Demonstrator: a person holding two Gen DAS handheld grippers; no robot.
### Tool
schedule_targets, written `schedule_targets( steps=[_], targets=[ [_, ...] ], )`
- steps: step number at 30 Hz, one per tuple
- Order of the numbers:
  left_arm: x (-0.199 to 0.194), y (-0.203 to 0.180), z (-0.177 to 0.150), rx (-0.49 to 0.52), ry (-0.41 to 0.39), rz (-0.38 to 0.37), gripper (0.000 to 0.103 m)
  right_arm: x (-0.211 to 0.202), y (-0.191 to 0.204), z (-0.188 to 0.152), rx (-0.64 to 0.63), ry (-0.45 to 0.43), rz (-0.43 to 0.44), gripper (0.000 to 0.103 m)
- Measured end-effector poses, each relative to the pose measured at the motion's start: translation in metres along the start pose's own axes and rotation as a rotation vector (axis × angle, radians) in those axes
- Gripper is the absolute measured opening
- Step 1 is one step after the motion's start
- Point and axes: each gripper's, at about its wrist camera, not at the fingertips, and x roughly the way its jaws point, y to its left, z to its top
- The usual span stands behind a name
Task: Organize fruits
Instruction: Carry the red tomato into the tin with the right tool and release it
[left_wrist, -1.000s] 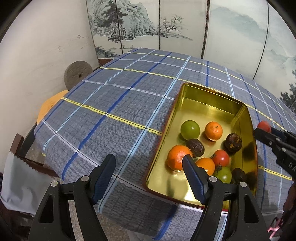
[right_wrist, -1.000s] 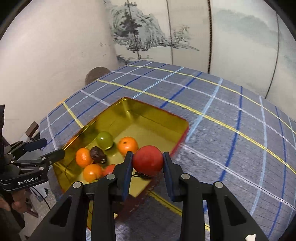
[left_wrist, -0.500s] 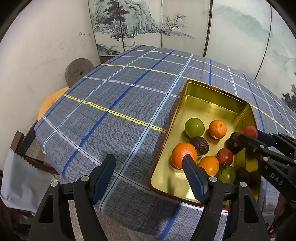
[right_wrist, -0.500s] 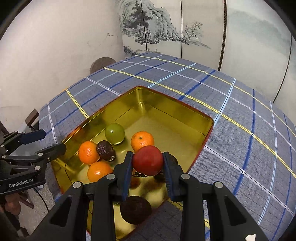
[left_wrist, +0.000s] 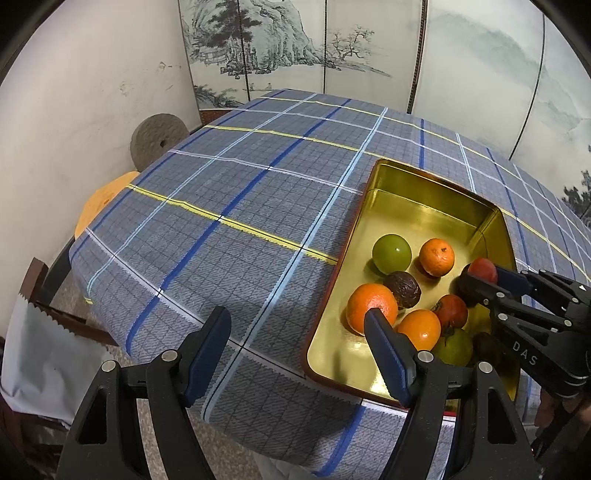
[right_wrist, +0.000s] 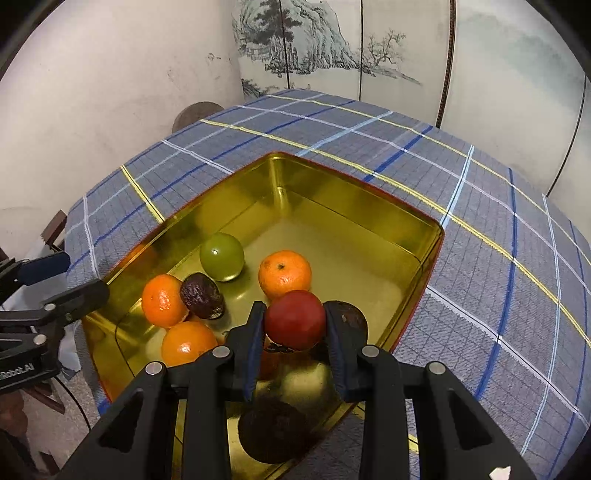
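In the left wrist view, the left claw (left_wrist: 297, 332) stands wide and empty over the near edge of the desk (left_wrist: 236, 206), which is covered in a blue plaid cloth; its right finger hangs over the near left corner of the gold tray (left_wrist: 424, 201). The tray holds a green fruit (left_wrist: 391, 254), a tangerine (left_wrist: 436, 257), a dark wrinkled fruit (left_wrist: 404, 289) and a larger orange (left_wrist: 371, 308) touching it, with more fruit packed nearer the right wall. The right claw (left_wrist: 480, 276) reaches in from the right, clamped on a red fruit (left_wrist: 481, 268) above the tray. In the right wrist view, the right claw (right_wrist: 295, 320) grips the red fruit (right_wrist: 295, 319) between both pads, held over the near part of the tray (right_wrist: 354, 206), just in front of the tangerine (right_wrist: 284, 274). The left claw (right_wrist: 70, 277) shows at the left edge, fingers parted.
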Motion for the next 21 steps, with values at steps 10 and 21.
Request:
schedule_targets(
  steps=[10, 21],
  targets=[
    [0.0, -0.003, -0.001, 0.007, 0.002, -0.006, 0.075, 0.001, -0.001, -0.001, 0.02, 0.0, -0.006, 0.033],
    [-0.002, -0.006, -0.002, 0.008, -0.001, -0.012, 0.075, -0.025, -0.002, -0.002, 0.044, -0.057, -0.026, 0.07]
  ],
)
